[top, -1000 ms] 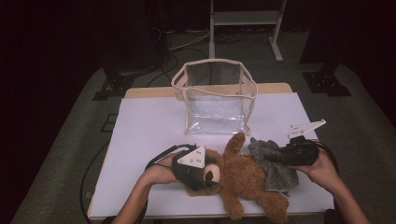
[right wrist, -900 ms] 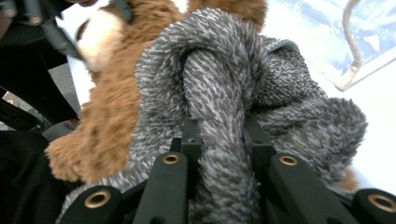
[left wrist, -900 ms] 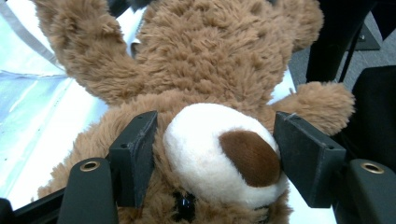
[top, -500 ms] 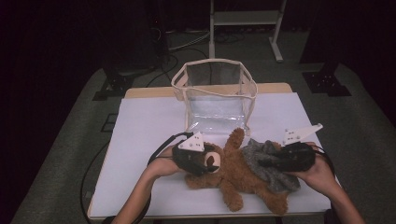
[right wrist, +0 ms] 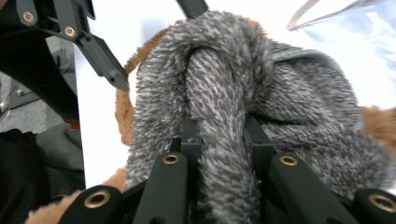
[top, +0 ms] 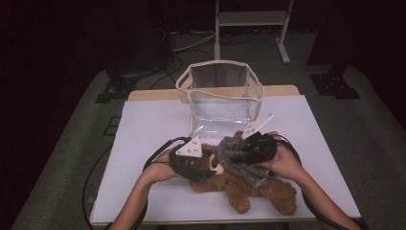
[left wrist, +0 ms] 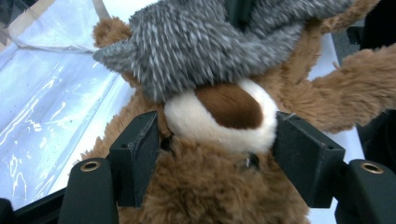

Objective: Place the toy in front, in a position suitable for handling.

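Observation:
A brown teddy bear (top: pixel 244 184) lies on its back on the white table (top: pixel 143 124). My left gripper (top: pixel 205 165) is shut on its head, the pads pressed into the fur either side of the white muzzle (left wrist: pixel 224 116). My right gripper (top: pixel 246 152) is shut on a grey fuzzy garment (top: pixel 234 155), a fold of it pinched between the jaws (right wrist: pixel 223 140). The garment (left wrist: pixel 205 42) drapes over the top of the bear's head, just above the brown nose. In the right gripper view the bear's fur (right wrist: pixel 123 112) peeks out beside the grey fabric (right wrist: pixel 289 98).
A clear plastic bag with a cream rim (top: pixel 218 91) stands open just behind the bear, its wall (left wrist: pixel 46 107) close beside the head. The table's front edge runs just below the bear's legs. A metal stand (top: pixel 251 19) is on the floor beyond.
My right gripper has carried the grey garment leftward, from over the bear's body onto its head. The left gripper has stayed on the head.

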Demonstrator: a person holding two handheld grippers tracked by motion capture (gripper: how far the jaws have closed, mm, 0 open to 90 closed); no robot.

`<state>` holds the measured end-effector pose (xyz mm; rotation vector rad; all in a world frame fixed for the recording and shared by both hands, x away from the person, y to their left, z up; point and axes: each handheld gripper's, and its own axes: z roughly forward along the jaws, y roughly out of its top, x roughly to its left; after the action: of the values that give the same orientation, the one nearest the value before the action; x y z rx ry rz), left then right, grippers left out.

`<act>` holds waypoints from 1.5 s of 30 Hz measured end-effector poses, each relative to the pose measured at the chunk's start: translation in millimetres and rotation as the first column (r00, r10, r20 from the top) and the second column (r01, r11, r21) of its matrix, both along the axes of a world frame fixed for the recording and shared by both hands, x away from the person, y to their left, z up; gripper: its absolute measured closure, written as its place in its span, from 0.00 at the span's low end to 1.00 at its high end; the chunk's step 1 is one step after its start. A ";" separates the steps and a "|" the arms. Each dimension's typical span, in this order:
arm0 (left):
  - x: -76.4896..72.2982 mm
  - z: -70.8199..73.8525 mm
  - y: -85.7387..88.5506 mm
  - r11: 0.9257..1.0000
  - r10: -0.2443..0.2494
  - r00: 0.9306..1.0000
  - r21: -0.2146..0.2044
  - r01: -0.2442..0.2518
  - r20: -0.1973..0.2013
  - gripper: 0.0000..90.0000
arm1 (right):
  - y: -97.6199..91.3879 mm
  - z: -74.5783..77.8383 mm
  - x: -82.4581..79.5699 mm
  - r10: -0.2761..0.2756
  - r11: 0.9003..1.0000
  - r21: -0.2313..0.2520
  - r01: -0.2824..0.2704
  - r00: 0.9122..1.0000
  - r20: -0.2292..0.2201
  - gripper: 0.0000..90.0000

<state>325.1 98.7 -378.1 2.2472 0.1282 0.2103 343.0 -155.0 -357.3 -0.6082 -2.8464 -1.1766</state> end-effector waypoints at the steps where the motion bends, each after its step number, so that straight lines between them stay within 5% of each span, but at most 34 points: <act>1: 0.0 -1.1 -0.3 1.000 -0.004 1.000 0.001 0.004 -0.001 0.35 | 2.2 -0.7 -1.2 0.003 1.000 0.002 -0.003 1.000 -0.010 0.83; 6: -6.2 -3.2 -0.8 0.999 -0.042 0.999 -0.005 0.042 -0.001 0.35 | -10.3 0.5 -9.1 0.032 0.999 0.035 -0.031 0.999 -0.038 0.83; 11: -13.6 -3.2 1.1 0.997 -0.081 0.997 0.020 0.081 0.001 0.36 | -44.5 5.1 -4.7 -0.053 0.996 0.065 0.054 0.999 -0.013 0.83; 17: -17.1 3.8 5.4 0.993 -0.121 0.992 0.012 0.121 -0.023 0.36 | -81.9 -1.5 0.0 -0.163 0.983 0.081 0.165 0.986 -0.025 0.83; 23: -3.8 15.8 4.3 0.996 -0.072 0.997 -0.064 0.069 -0.037 0.31 | -76.3 -4.5 -22.8 -0.121 0.988 0.102 0.120 0.993 0.007 0.83; 27: -1.7 10.7 2.3 0.996 -0.077 0.995 -0.057 0.073 -0.070 0.31 | -76.2 1.1 -29.6 -0.092 0.991 0.102 0.090 0.996 0.018 0.83; 34: -6.6 7.2 3.0 0.992 -0.116 0.990 -0.054 0.112 -0.084 0.35 | -75.0 7.2 -19.3 -0.141 0.983 0.119 0.136 0.989 0.033 0.83; 40: -2.1 9.6 14.7 0.998 -0.046 0.996 -0.057 0.042 -0.077 0.21 | -60.1 -7.5 -28.0 -0.089 0.991 0.102 0.086 0.996 0.027 0.83; 45: 4.3 4.2 25.1 0.997 0.003 0.991 -0.082 -0.014 -0.133 0.14 | -63.8 -9.3 -43.1 -0.057 0.993 0.104 0.054 0.998 0.030 0.83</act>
<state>329.4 123.8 -373.8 2.1775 0.2140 0.0588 299.9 -218.8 -366.7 -0.6735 -2.7905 -1.3441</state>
